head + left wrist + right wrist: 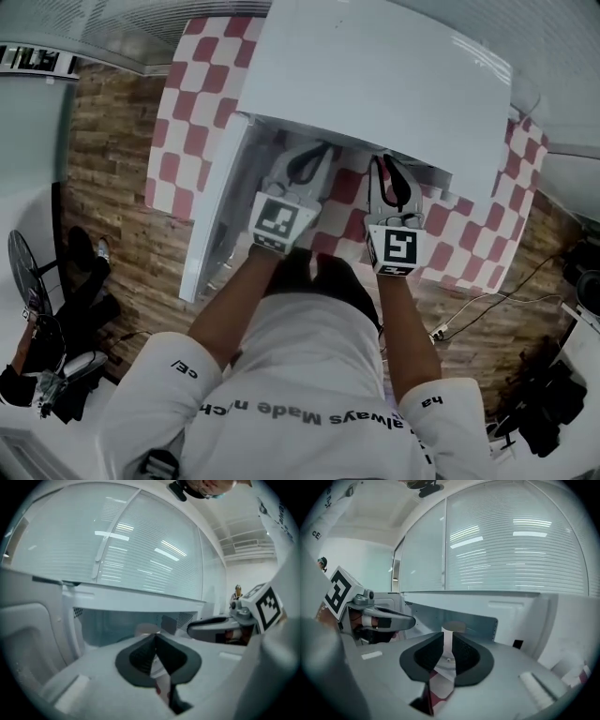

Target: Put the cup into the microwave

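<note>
The white microwave stands on a red-and-white checked cloth, and its door is swung open to the left. A pale cup stands upright inside the cavity, free of both grippers. My left gripper is at the cavity mouth, its fingertips touching and nothing between them. Beside it to the right, my right gripper points at the cup. Its jaws stand a narrow gap apart with nothing in them. Each gripper shows in the other's view.
The open door juts toward me at the left of my left arm. A wood-pattern floor surrounds the table, with a fan at the left and cables at the right. Windows with blinds are behind the microwave.
</note>
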### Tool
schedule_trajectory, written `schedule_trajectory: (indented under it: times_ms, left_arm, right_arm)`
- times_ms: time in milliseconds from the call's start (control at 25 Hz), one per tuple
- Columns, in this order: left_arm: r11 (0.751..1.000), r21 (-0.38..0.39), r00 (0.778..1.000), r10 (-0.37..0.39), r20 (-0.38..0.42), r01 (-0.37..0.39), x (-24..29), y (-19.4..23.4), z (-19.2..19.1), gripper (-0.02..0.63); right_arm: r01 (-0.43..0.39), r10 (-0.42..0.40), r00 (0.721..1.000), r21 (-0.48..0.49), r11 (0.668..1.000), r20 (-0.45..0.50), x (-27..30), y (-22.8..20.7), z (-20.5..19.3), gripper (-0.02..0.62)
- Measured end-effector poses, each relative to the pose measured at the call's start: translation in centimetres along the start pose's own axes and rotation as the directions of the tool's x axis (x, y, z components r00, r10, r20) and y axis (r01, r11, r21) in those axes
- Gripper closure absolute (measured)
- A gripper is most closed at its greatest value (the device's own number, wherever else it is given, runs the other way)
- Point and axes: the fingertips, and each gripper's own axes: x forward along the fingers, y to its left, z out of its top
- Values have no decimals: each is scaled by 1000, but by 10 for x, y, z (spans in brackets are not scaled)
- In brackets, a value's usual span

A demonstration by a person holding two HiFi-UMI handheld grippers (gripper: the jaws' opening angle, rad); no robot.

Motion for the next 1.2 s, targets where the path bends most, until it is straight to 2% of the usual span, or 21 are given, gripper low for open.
schedule_trajectory:
  times_ms: [160, 320, 760, 920, 1040, 1200]
  left_arm:
    - [1000, -25, 1000, -14, 21, 15, -22, -15, 29, 601]
    - [999, 19, 998, -44, 36, 44, -42, -33, 58, 601]
    - [992, -3, 983, -124, 134, 125, -91, -85, 164, 601]
    - [988, 8, 980, -154, 127, 154, -100, -98, 187, 601]
    - [986, -15, 975, -164, 151, 168, -107, -103, 203, 601]
    - [984, 3, 969, -178, 171, 180, -116, -111, 223, 601]
  right_arm:
    - [-22, 22, 1000, -2, 1000, 8, -34, 5, 22, 542]
    - [-42, 42, 999, 1, 999, 30, -65, 9, 52, 548]
    - [-97, 98, 990, -11, 995, 98, -130, 21, 150, 552]
    - [-130, 132, 984, -24, 991, 119, -149, 26, 184, 552]
    - [-146, 150, 980, -39, 988, 133, -160, 31, 205, 552]
    - [-166, 172, 973, -52, 985, 151, -174, 38, 228, 552]
